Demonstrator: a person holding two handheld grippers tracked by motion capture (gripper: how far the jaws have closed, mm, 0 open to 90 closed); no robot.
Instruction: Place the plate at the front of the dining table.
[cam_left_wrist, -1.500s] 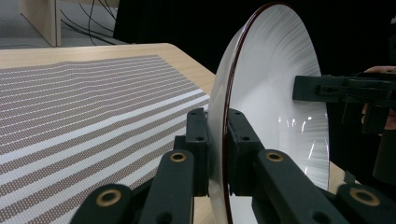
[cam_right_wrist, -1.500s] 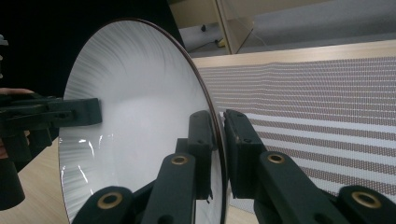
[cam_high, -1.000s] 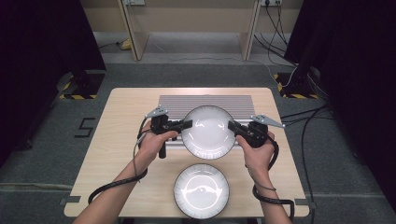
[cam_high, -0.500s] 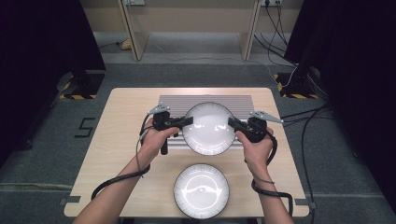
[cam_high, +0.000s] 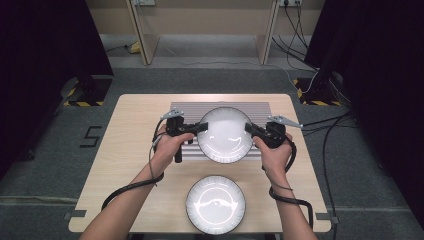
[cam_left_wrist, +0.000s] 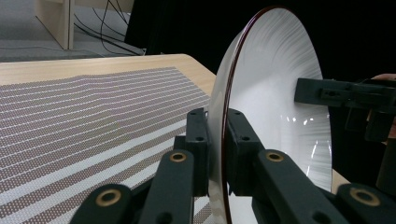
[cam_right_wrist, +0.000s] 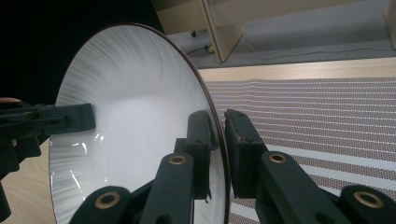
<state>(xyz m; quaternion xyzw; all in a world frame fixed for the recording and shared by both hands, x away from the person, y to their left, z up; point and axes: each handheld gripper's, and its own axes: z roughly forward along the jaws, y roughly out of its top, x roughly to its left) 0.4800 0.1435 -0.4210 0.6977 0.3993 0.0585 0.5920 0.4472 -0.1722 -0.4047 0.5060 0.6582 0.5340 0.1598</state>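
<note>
Plate (cam_high: 225, 135) held above the striped mat (cam_high: 185, 107) on the bench (cam_high: 135, 130), left gripper (cam_high: 202, 126) clamped on its left rim, right gripper (cam_high: 248, 128) on its right rim. Thin rim grips: uneven hand motion could let it slip and drop, maybe onto second plate (cam_high: 216, 204) nearby.

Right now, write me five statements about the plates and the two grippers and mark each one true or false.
1. Both grippers clamp the same plate. True.
2. The left gripper grips the striped mat. False: its jaws pinch the plate's rim.
3. A second plate lies flat on the table, nearer the person. True.
4. The right gripper hangs open, away from the plate. False: its jaws close on the rim.
5. The held plate is stacked on the near plate. False: they are apart.
</note>
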